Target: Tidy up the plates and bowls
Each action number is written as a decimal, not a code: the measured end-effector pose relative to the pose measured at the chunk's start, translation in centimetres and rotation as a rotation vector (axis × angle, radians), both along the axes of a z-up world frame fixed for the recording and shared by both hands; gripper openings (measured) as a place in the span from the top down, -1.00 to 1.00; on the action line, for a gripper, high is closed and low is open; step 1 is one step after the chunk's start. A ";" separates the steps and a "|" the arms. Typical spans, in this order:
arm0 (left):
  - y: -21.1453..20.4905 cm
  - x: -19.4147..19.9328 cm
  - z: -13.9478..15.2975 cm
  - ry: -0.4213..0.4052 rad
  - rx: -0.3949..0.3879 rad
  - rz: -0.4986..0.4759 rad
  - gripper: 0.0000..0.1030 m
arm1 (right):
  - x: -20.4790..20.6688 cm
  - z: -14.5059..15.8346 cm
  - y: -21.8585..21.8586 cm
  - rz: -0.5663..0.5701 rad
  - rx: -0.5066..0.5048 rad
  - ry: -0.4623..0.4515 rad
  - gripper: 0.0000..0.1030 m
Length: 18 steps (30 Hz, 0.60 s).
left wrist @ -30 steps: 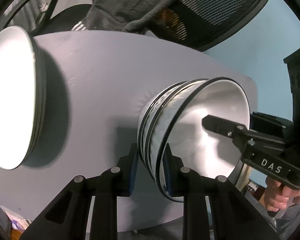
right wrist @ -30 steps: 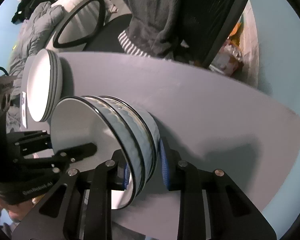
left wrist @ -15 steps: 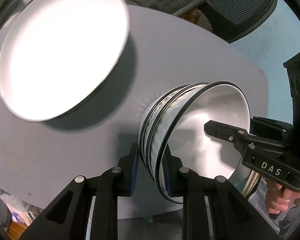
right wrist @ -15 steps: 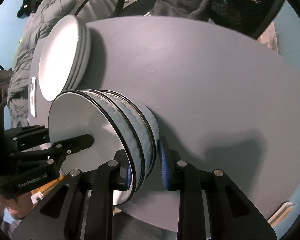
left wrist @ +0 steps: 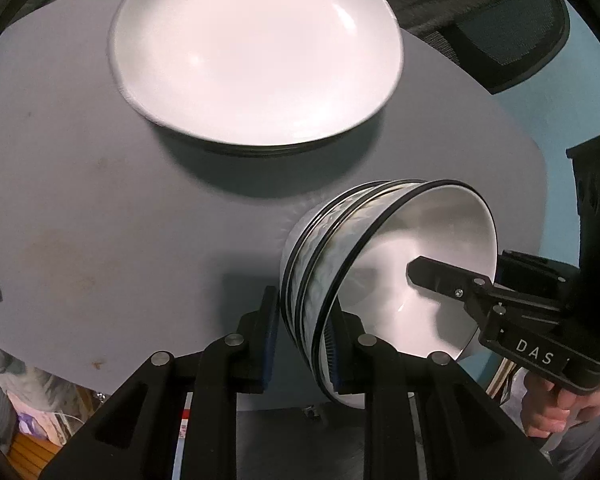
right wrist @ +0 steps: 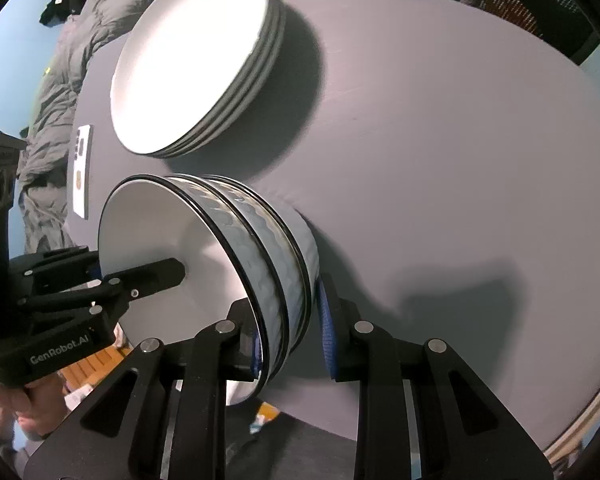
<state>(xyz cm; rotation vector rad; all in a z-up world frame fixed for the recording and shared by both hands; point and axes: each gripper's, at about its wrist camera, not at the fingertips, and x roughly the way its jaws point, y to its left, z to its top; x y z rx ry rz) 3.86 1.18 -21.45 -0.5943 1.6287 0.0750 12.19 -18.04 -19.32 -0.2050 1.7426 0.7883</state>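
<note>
Two tongs carrying nested bowls beside the plate stack

The left tongs (left wrist: 306, 334) and right tongs (right wrist: 288, 338) are each pinching the bowl stack's (left wrist: 340, 248) rim, nearly closed, holding it tilted over the grey worktop (left wrist: 100, 200), near the plate stack (left wrist: 256, 52).

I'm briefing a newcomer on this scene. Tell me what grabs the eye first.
A nested stack of white, black-rimmed ceramic bowls is gripped on opposite rims by the left gripper and right gripper, near the round grey table's front edge. Behind it sits a stack of wide white plates.
</note>
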 end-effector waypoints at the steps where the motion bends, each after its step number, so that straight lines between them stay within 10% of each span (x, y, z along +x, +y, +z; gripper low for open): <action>1: 0.3 -0.2 0.0 0.000 0.000 0.002 0.60 | -0.2 0.0 0.2 -0.007 0.004 0.003 0.52; 18: 3.0 -1.4 -0.7 -0.012 -0.002 -0.039 0.61 | -3.3 0.2 3.0 -0.041 0.012 -0.004 0.52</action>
